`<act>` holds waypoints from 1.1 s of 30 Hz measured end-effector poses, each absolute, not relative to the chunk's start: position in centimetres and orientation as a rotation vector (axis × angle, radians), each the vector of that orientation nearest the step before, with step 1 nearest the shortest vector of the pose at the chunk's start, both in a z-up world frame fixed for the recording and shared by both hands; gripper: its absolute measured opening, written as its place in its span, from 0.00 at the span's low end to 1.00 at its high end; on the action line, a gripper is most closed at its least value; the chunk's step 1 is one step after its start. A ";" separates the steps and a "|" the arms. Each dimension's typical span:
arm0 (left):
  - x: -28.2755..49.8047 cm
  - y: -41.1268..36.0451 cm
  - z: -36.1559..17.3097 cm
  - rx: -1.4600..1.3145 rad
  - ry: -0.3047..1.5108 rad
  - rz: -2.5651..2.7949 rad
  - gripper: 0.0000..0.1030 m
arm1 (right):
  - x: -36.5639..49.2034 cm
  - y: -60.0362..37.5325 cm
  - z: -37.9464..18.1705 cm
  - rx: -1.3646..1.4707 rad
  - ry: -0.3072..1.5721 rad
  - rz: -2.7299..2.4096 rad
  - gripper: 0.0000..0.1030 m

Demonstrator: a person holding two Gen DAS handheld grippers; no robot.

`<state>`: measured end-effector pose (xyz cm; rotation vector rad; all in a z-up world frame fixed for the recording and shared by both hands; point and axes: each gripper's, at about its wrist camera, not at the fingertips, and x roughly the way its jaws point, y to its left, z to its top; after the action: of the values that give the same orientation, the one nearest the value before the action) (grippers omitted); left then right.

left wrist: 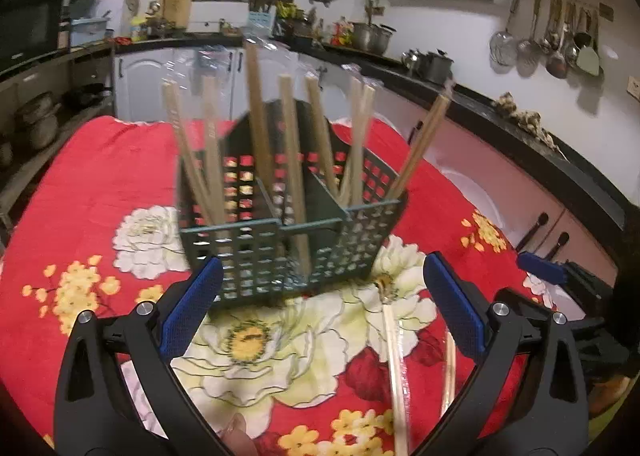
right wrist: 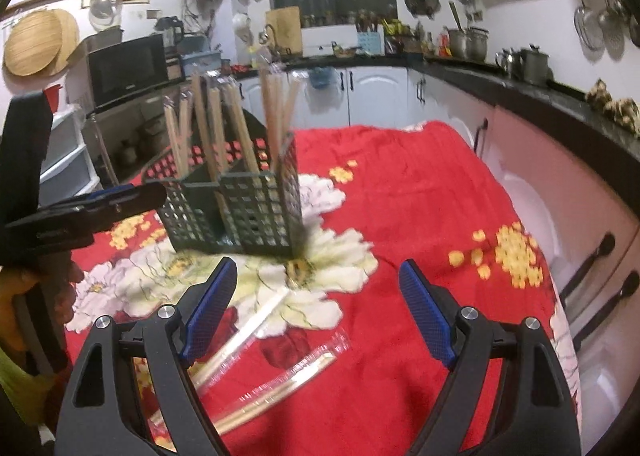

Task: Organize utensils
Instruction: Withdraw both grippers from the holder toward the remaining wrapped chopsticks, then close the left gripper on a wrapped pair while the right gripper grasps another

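**Chopsticks: two wrapped pairs left on the cloth**

Chopsticks in clear plastic sleeves, two pale wooden pairs, lie flat on the red flower-printed tablecloth, just in front of the right gripper and partly under its left finger. One sleeved pair points toward the dark green perforated plastic utensil basket; the second lies beside it at a shallower angle, nearer the camera.

Both tools are empty. The right gripper's blue-padded jaws stand spread wide with only cloth between them. The left gripper is likewise spread, its pads on either side of the basket's near wall without touching it.

The basket stands upright on the cloth, split by inner walls into compartments. Many wooden chopsticks already stand in it, leaning outward in several compartments, some with clear wrapping at their tops; exactly how many sit in each cannot be told.

Judging from this, the step in hand is reaching for one of the remaining wrapped pairs. The next move calls for lowering the right jaws astride a single sleeve, closing on it across its narrow width, then lifting and tipping it upright over an open compartment. The slippery wrapping and soft cloth may let it slide.
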<state>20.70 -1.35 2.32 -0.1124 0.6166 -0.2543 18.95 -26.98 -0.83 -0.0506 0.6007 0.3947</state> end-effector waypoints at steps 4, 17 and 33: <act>21.5 -2.8 1.6 -0.087 0.657 -0.291 0.90 | 19.1 -27.5 -2.1 -0.040 0.643 0.396 0.78; 24.3 -6.7 -2.7 -0.057 0.815 -0.376 0.81 | 20.0 -27.7 -6.4 -0.032 0.802 0.405 0.71; 27.0 -10.0 -6.8 -0.021 0.939 -0.442 0.52 | 22.2 -27.5 -8.7 0.016 0.893 0.381 0.26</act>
<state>27.03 -10.02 -6.78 -0.0206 0.9395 -0.4416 22.23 -27.49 -8.66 0.0161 0.8927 0.3812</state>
